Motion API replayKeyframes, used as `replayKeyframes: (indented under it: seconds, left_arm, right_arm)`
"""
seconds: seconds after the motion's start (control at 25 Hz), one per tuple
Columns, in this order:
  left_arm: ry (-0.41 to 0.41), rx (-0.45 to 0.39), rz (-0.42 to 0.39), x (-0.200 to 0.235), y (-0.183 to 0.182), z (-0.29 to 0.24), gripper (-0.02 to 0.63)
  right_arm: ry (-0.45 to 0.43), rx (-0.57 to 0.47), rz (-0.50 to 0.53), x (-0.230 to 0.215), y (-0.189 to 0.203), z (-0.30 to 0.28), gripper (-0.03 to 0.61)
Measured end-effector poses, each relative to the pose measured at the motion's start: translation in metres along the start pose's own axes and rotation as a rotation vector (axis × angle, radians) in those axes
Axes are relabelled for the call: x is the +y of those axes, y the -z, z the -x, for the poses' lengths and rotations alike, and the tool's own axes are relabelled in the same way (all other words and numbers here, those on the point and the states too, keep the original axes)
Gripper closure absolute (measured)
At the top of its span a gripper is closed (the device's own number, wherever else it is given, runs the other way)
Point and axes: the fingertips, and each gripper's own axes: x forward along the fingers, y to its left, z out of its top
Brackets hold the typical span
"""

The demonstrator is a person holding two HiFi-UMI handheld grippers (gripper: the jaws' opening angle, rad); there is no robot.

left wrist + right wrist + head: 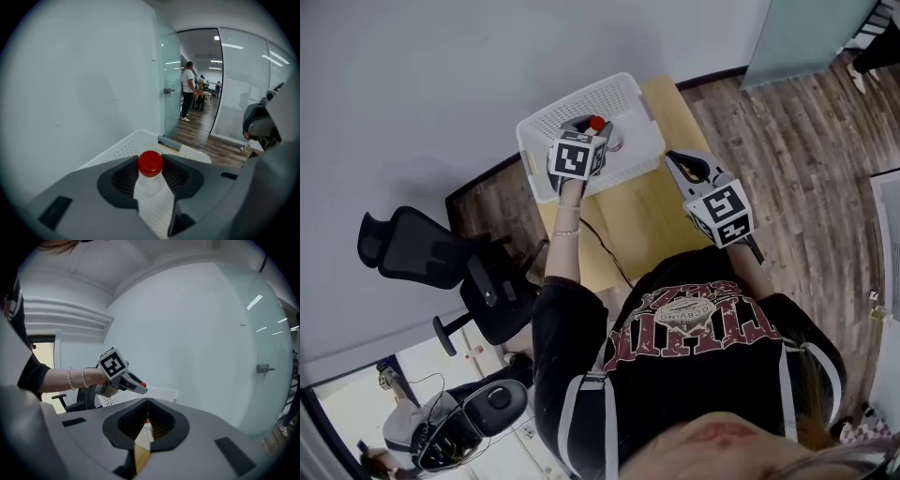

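My left gripper (592,128) hangs over a white perforated basket (546,120) at the far end of a wooden table (649,217). It is shut on a clear plastic bottle (151,185) with a red cap (596,123). In the left gripper view the cap (150,162) stands up between the jaws, with the basket's rim (123,144) beyond. My right gripper (673,157) is held above the table to the right of the basket. Its jaws meet at a thin seam (147,403) with nothing between them. The right gripper view also shows the left gripper (135,383) and the basket (161,393).
A black office chair (441,262) stands left of the table, with a second chair (478,412) nearer the bottom left. A dark cable (602,246) runs across the tabletop. A white wall lies just behind the basket. People (188,91) stand far off past a glass door.
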Motion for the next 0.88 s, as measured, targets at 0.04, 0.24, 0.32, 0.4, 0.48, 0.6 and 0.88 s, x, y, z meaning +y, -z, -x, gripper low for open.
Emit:
replayKeyframes:
  seconds: [0.04, 0.24, 0.32, 0.4, 0.48, 0.6, 0.88]
  left_arm:
    - [-0.005, -0.006, 0.001, -0.002, -0.003, 0.005, 0.417]
    - [-0.034, -0.022, 0.01, -0.011, -0.015, 0.025, 0.417]
    - [-0.041, -0.032, 0.011, -0.013, -0.022, 0.032, 0.417]
    - [-0.046, -0.042, 0.014, -0.014, -0.027, 0.041, 0.417]
    - [-0.053, -0.056, 0.02, -0.015, -0.032, 0.05, 0.417]
    - [-0.073, -0.074, 0.025, -0.017, -0.039, 0.063, 0.417]
    - [-0.1, -0.118, 0.033, -0.021, -0.053, 0.089, 0.417]
  right_arm:
    - [-0.006, -0.003, 0.003, 0.001, -0.001, 0.002, 0.56]
    - [-0.036, -0.015, 0.01, -0.002, -0.002, 0.011, 0.56]
    - [-0.047, -0.019, 0.013, -0.004, -0.003, 0.012, 0.56]
    - [-0.057, -0.023, 0.016, -0.003, -0.005, 0.013, 0.56]
    - [-0.069, -0.024, 0.021, -0.002, -0.007, 0.014, 0.56]
    - [-0.084, -0.025, 0.027, -0.002, -0.009, 0.016, 0.56]
    - [-0.114, -0.022, 0.045, -0.003, -0.013, 0.017, 0.56]
